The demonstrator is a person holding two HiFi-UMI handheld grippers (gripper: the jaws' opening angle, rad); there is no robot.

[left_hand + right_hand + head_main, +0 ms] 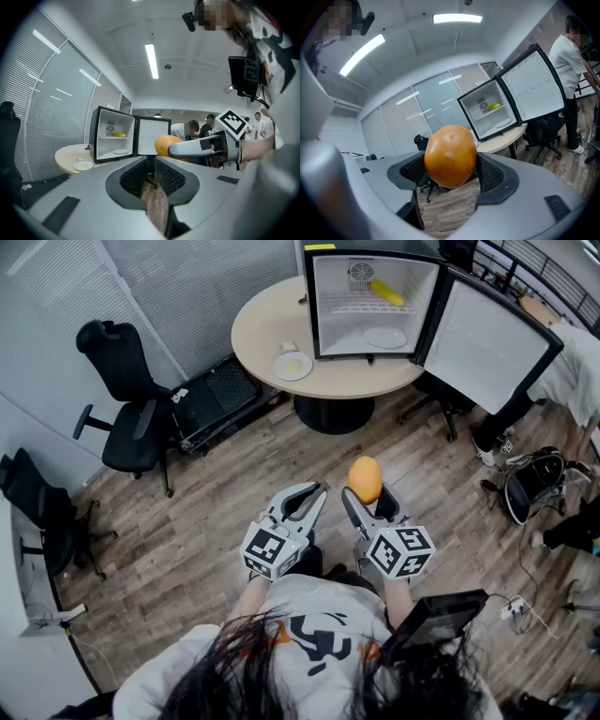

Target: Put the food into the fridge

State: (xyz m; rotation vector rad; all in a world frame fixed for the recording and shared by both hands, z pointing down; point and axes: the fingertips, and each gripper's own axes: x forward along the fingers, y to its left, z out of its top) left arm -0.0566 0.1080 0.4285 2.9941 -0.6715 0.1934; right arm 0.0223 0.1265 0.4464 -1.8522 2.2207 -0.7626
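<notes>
On the round surface point(272, 320), far edge: open fridge point(337, 329), door point(487, 338) swung right; plate point(293, 366) at the near edge. Wood floor point(216, 512), office chair point(127, 409) to the left. Right tongs point(366, 491) spread wide, clamped on orange point(365, 478), held above the floor, well apart from the fridge. Left tongs point(314, 493) slightly apart, empty. Only the gripper views show the ceiling light point(457, 18).

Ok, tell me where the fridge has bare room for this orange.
The orange should fit on the upper shelf left of the yellow food, or on the fridge floor left of the white plate. The right side of both levels is taken. The table is also bare left of the fridge, past the small plate.
</notes>
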